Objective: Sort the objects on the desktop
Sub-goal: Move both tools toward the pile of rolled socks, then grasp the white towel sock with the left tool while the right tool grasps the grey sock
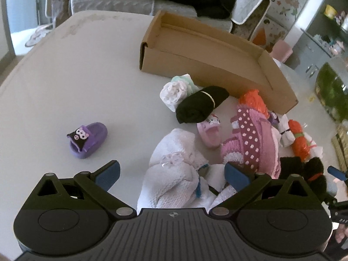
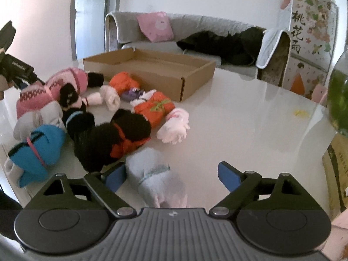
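Observation:
An open cardboard box (image 1: 206,50) (image 2: 152,69) stands on the white table (image 1: 76,76) behind a heap of rolled socks and cloths. My left gripper (image 1: 173,175) is open wide above a white knitted bundle (image 1: 174,169) that lies between its fingers, and its pads do not press on the bundle. A purple toy slipper (image 1: 88,140) lies alone to the left. A pink toy slipper (image 1: 209,133), a black roll (image 1: 201,104) and a pink dotted bundle (image 1: 250,139) lie nearby. My right gripper (image 2: 171,176) is open around a pale blue roll (image 2: 152,174), which lies close to its left finger.
In the right wrist view a black bundle with a red band (image 2: 108,139), a blue bundle (image 2: 37,150) and an orange bundle (image 2: 156,108) lie to the left. A green glass vessel (image 2: 339,100) stands at the table's right edge. A grey sofa (image 2: 195,32) with dark clothes is behind the table.

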`<state>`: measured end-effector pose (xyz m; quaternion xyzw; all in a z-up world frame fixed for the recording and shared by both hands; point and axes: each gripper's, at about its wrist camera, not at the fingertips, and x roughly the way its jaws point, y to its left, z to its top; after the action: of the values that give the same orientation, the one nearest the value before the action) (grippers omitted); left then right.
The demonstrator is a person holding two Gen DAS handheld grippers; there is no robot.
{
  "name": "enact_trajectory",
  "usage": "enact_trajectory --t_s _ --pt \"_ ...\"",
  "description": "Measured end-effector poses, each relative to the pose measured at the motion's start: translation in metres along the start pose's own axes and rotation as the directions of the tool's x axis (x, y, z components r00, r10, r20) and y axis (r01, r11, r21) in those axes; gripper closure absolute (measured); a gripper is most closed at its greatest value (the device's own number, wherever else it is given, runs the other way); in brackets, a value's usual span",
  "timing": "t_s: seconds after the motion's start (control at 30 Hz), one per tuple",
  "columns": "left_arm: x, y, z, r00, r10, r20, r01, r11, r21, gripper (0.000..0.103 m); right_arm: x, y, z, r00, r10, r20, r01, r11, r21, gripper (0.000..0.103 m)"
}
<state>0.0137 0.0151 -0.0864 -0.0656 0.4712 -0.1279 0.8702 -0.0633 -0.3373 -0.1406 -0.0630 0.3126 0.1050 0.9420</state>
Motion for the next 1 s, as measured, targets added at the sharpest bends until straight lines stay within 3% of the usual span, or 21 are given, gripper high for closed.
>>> enact_trajectory --t_s 0.07,0.2,0.37,0.5,0.6,0.63,0.67,0.8,0.87,0.93,0.97,1.0 --pt "-0.002 0.000 0.000 1.000 0.005 0.005 -0.005 1.000 0.016 0.000 -0.001 -0.001 -0.001 1.000 0.008 -0.007 -0.008 1.000 0.001 0.026" --pt "-0.008 0.007 -0.001 0.997 0.065 0.040 -0.065 0.998 0.006 0.001 -0.003 -0.002 0.000 1.000 0.005 0.001 -0.005 1.000 -0.005 0.026" --pt "-0.004 0.022 0.002 0.998 0.061 0.012 -0.061 0.997 -0.054 0.000 -0.004 -0.002 0.002 1.000 0.009 -0.003 -0.009 1.000 -0.016 0.024" --pt "-0.007 0.004 0.001 0.989 0.138 0.048 -0.139 0.990 0.031 0.000 -0.004 -0.003 0.002 1.000 0.007 -0.010 -0.007 1.000 -0.014 0.025" --pt "-0.001 -0.014 -0.003 0.979 0.195 0.059 -0.201 0.972 0.119 0.001 -0.004 -0.005 0.003 1.000 0.023 -0.018 -0.023 1.000 -0.003 0.032" --pt "0.002 -0.018 -0.005 0.978 0.201 0.059 -0.208 0.968 0.139 0.001 -0.004 -0.005 0.002 0.999 0.032 -0.017 -0.032 0.999 -0.002 0.039" --pt "0.003 -0.020 -0.005 0.979 0.193 0.059 -0.200 0.969 0.143 0.001 -0.005 -0.005 0.002 0.999 0.042 -0.016 -0.042 0.999 -0.001 0.046" --pt "0.006 -0.016 -0.005 0.987 0.155 0.034 -0.159 0.979 0.130 0.002 -0.007 -0.005 0.002 0.998 0.060 -0.019 -0.060 0.998 0.005 0.048" --pt "0.009 -0.012 -0.005 0.991 0.131 0.020 -0.133 0.985 0.108 0.007 -0.008 -0.004 0.002 0.997 0.073 -0.020 -0.073 0.997 0.005 0.055" --pt "0.010 -0.015 -0.006 0.984 0.172 0.045 -0.177 0.975 0.135 0.023 -0.008 -0.003 0.003 0.997 0.079 -0.019 -0.079 0.997 -0.002 0.058" --pt "0.010 -0.022 -0.008 0.979 0.196 0.061 -0.203 0.965 0.165 0.025 -0.008 -0.003 0.003 0.997 0.081 -0.019 -0.081 0.997 -0.004 0.059" --pt "0.010 -0.025 -0.009 0.981 0.182 0.067 -0.191 0.965 0.178 0.036 -0.008 -0.003 0.003 0.996 0.085 -0.018 -0.085 0.996 -0.003 0.059"
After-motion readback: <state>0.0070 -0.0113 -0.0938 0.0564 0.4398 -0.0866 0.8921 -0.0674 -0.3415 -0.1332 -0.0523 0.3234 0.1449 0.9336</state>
